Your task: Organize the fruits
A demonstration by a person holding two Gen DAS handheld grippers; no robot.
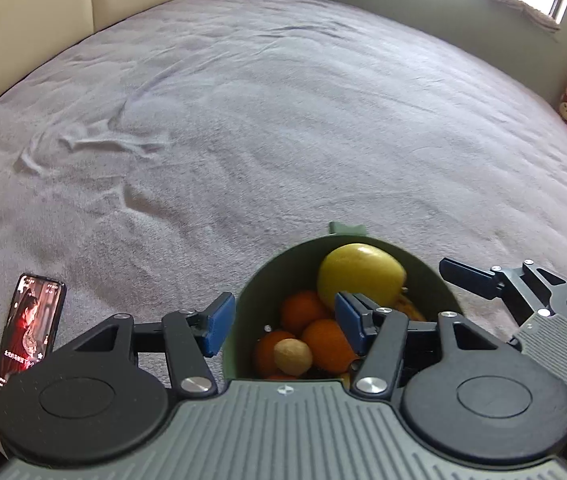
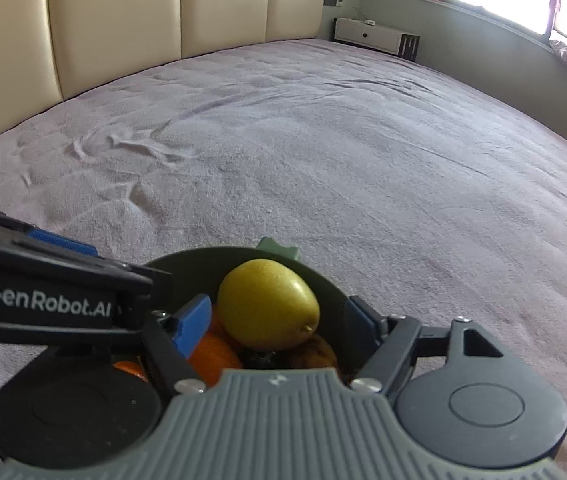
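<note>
Although the right gripper [image 2: 275, 322] has its blue pads on both sides of the yellow pear [image 2: 268, 304], the pads stand apart from the skin, so it is open and holds nothing. The left gripper [image 1: 279, 324] straddles the left wall of the green bowl [image 1: 243, 304], one pad outside and one pad inside; its pads seem close to the wall, but I cannot tell if they press it.

The pear lies on top of the pile in the bowl, which stands on the bed [image 1: 283, 120] near its front edge. I judge the pear as firm, rather heavy and smooth, so it can slip; the best hold is across its widest middle, gently, because the skin bruises. The oranges [image 1: 323, 340] under it are round and may roll when the pear shifts.

The left wrist view shows things that the right one does not: a small brown fruit [image 1: 292, 356] in the bowl, probably a kiwi, and a phone [image 1: 29, 328] with lit screen near the left front edge of the bed. The right wrist view shows better the free gap between pads and pear
</note>
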